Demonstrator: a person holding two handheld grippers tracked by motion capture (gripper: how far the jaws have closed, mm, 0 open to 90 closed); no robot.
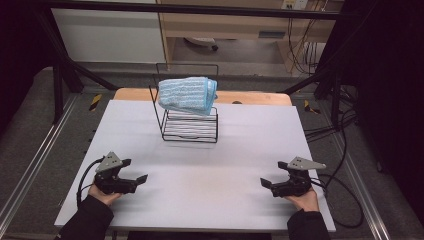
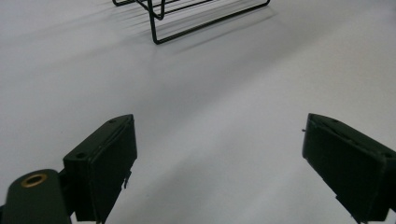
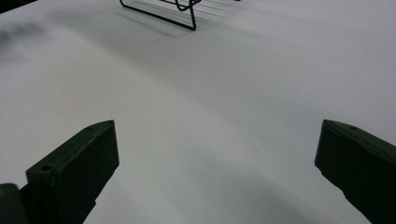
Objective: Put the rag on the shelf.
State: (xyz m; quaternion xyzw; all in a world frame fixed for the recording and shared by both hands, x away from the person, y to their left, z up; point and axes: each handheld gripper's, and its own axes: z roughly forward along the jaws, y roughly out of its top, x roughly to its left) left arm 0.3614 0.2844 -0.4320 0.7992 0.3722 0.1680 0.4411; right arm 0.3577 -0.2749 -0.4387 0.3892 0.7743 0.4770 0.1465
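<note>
**Both grippers parked wide open, towel sitting on the rack**

Starting closest in: the person's hands are coming in from the bottom edge of the high view, each one holding a gripper low over the white table (image 1: 200,175). The left gripper (image 1: 136,171) is sitting near the front left corner, jaws spread wide apart and gripping nothing. The right gripper (image 1: 270,184) is doing the same near the front right corner, jaws also spread wide with just bare tabletop between them. Both are pointing inward, roughly toward each other, and they're well apart.

Going farther back, the black wire rack (image 1: 190,125) is standing toward the far middle of the table, well away from both grippers. Its lower bars are peeking into the top of both gripper views. A folded light blue towel (image 1: 188,94) is lying on top of the rack, slightly tilted.
</note>
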